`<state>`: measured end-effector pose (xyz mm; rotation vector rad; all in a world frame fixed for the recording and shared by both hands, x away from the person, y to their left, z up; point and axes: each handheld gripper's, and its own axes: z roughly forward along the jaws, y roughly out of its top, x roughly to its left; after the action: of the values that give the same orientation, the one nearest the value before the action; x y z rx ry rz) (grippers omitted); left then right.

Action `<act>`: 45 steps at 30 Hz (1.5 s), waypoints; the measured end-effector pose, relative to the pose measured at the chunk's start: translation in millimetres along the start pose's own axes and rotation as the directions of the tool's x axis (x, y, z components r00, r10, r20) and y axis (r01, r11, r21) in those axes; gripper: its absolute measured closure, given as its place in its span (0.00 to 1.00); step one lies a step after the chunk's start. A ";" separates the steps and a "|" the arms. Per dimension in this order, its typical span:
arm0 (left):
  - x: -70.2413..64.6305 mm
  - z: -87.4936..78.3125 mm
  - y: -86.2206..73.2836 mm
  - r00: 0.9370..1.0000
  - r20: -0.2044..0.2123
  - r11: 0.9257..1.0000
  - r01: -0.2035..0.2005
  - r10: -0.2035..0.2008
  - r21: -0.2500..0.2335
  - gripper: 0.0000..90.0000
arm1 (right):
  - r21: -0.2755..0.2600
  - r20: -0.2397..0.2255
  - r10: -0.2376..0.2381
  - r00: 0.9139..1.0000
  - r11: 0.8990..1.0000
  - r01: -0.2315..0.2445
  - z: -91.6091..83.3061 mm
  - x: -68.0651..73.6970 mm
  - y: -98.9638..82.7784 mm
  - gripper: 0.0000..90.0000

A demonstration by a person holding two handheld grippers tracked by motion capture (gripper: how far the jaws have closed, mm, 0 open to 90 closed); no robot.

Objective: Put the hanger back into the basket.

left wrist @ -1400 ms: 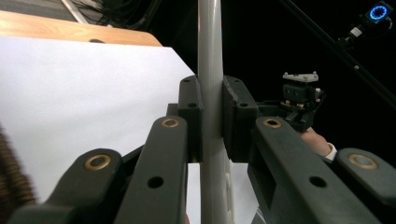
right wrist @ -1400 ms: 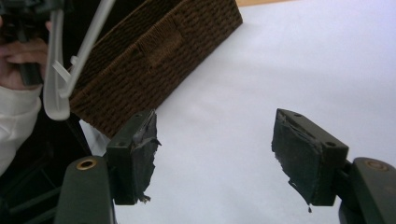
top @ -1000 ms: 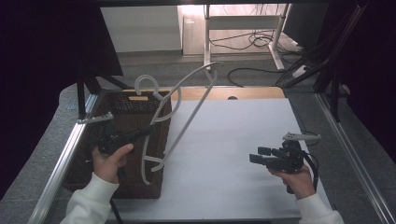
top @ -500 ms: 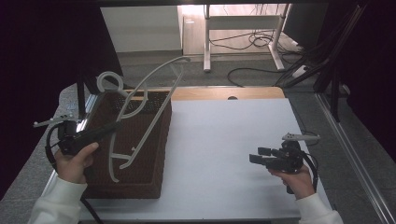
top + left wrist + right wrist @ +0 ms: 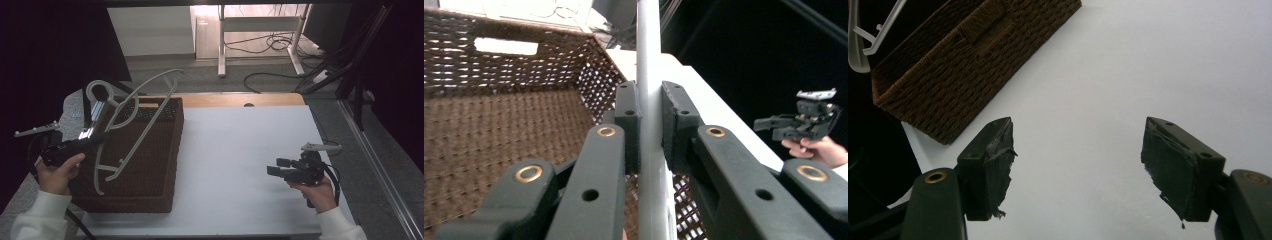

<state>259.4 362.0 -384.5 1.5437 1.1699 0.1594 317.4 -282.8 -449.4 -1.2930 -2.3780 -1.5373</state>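
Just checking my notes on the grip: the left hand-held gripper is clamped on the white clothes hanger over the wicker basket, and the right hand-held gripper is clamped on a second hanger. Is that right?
Not quite. The right hand-held gripper holds nothing: the right gripper view shows its jaws open over the bare white table. The left hand-held gripper is indeed clamped on the white clothes hanger over the wicker basket.

White bench (image 5: 240, 165), matte top, wooden strip (image 5: 235, 100) along the far edge. One item sits directly on it: brown woven basket (image 5: 150, 175), rectangular, open top, at the left end, left side over the bench's left edge. Near wall close to the front edge, far wall up by the wooden strip. Handle slot in its end wall. Rest of the top from basket to right edge is bare white
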 end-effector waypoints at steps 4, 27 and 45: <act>9.5 -3.1 0.9 1.000 -0.022 1.000 -0.004 0.005 0.020 0.89 | 0.003 0.001 0.000 1.000 1.000 0.000 0.4 -0.5 -0.2 0.33; 43.6 6.2 -19.9 0.983 -0.123 0.979 -0.117 0.138 0.164 0.88 | 0.009 0.010 0.005 1.000 1.000 -0.005 0.7 -2.5 -1.1 0.32; 23.2 26.7 -25.1 0.981 -0.115 0.961 -0.124 0.157 0.248 0.26 | 0.021 0.013 0.003 1.000 1.000 -0.004 1.1 -2.7 -1.1 0.31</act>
<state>273.8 357.7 -425.1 1.8555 1.2183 0.2262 318.8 -283.8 -451.9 -1.3059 -2.3912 -1.5039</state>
